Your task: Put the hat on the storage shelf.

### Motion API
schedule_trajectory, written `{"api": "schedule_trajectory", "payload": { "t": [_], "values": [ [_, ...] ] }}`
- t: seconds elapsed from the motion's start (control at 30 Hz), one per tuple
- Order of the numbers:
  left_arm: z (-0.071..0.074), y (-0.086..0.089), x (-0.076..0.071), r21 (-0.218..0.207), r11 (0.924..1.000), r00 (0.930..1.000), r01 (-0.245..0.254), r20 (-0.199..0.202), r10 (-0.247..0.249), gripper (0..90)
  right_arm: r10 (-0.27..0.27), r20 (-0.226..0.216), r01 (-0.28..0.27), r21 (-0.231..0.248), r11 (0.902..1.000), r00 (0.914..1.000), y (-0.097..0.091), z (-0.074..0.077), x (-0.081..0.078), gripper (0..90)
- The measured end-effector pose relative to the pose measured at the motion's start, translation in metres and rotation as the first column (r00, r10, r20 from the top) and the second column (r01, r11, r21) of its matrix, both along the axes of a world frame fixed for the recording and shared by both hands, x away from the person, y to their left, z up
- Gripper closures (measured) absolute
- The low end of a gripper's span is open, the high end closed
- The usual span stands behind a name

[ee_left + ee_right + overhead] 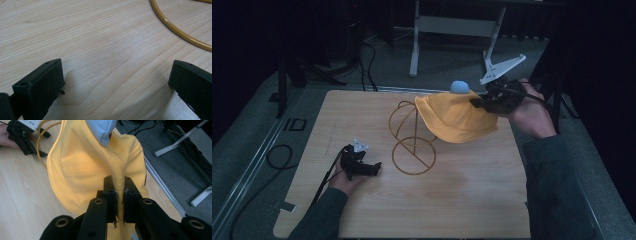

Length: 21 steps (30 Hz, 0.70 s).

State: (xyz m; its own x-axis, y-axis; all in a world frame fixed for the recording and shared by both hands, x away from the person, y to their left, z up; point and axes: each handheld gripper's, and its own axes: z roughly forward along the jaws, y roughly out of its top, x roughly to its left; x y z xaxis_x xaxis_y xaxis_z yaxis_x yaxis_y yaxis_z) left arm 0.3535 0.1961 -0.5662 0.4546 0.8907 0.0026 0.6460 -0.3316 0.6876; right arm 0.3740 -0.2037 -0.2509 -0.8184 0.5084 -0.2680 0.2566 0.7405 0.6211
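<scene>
Right gripper (120, 202) at 2 o'clock, pinched tight on soft yellow cloth hat (457, 119) with pale blue pom-pom (459, 87), up over gold wire stand (412, 142). Left gripper (117, 82) at 8 o'clock, wide open, holding nothing, low on light wooden table (462, 200).

1. We see a dim, bluish high view; the room behind the table (462, 200) sinks into near black.
2. Both gripper views are far brighter and warmer.
3. In the left gripper view, soft sheen lies on the wood and the near jaws blur slightly.
4. The yellow hat (82, 170) looks evenly lit and fairly sharp.
</scene>
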Motion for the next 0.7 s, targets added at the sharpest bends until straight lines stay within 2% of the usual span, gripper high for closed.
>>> {"api": "schedule_trajectory", "payload": {
  "t": [0.7],
  "values": [
    [0.0,0.0,0.0,-0.002,1.0,1.0,-0.003,0.001,0.003,0.1,0.037,0.007,-0.037,-0.004,0.9993,0.9993,0.028,0.005,0.004,83.7]
  ]
}}
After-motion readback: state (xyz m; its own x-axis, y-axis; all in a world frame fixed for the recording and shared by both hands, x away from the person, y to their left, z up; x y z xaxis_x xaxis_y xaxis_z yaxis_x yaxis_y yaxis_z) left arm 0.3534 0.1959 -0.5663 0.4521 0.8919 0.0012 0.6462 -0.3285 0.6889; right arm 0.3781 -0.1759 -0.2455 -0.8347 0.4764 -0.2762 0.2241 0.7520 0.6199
